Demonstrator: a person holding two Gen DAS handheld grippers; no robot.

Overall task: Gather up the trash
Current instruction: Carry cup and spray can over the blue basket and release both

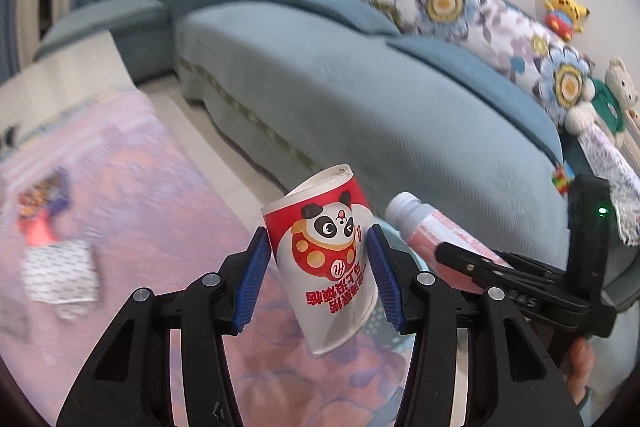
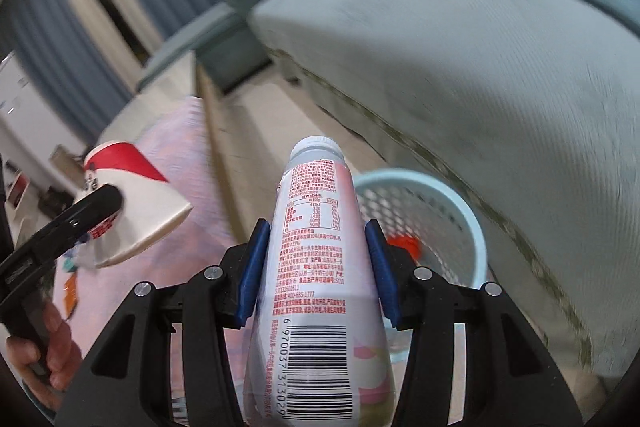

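Observation:
My left gripper (image 1: pixel 320 275) is shut on a red and white paper cup (image 1: pixel 324 247) with a panda print, held in the air, tilted. The cup also shows at the left of the right wrist view (image 2: pixel 136 199). My right gripper (image 2: pixel 316 267) is shut on a pink and white plastic bottle (image 2: pixel 312 267) with a barcode label, its neck pointing forward. The bottle also shows in the left wrist view (image 1: pixel 432 231), just right of the cup. A light blue mesh basket (image 2: pixel 472 215) stands on the floor below and right of the bottle, with a red item (image 2: pixel 408 245) inside.
A blue-grey sofa (image 1: pixel 360 87) with floral cushions and several plush toys fills the far side. A table with a pink cloth (image 1: pixel 120 187) lies to the left, with a wrapper (image 1: pixel 60 271) and other blurred trash on it. A pale floor strip runs between them.

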